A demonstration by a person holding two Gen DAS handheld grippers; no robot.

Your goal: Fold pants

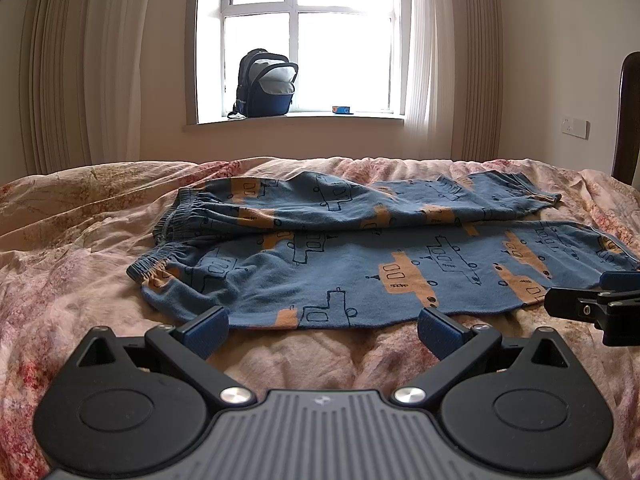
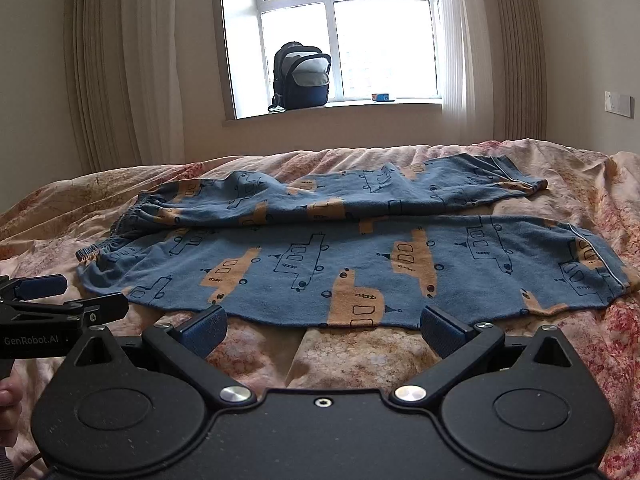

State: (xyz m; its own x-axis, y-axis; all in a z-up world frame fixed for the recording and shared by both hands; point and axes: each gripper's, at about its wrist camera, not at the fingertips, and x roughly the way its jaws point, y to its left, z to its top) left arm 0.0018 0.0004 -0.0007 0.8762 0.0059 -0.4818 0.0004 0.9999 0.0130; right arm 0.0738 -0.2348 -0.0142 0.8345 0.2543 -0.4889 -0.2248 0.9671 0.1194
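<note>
**Both grippers spread wide at near edge of pants on bed**

Left gripper (image 1: 323,326) low over the bedspread (image 1: 72,248), fingers far apart, nothing between them, tips just short of the near hem of the pants (image 1: 360,264). Right gripper (image 2: 323,326) likewise splayed and empty, its blue pads (image 2: 204,330) level with the same near edge. Seen from the left wrist view, right gripper poking in at the right margin, near the lower leg end. Seen from the right wrist view, left gripper at the left margin beside the waistband (image 2: 104,248), with part of a hand (image 2: 8,398) below it.

Pants spread flat and sideways across the bed, blue with orange and outlined vehicle prints, waistband to the left, leg ends to the right. Far leg rumpled and partly overlapping the near leg along the middle; near leg smoother, white piping at its cuff (image 2: 600,264).

Beyond the bed, a window (image 1: 296,36) flanked by pale curtains (image 1: 80,72), with an open dark backpack (image 1: 266,84) and a small blue box (image 1: 342,110) on the sill.
</note>
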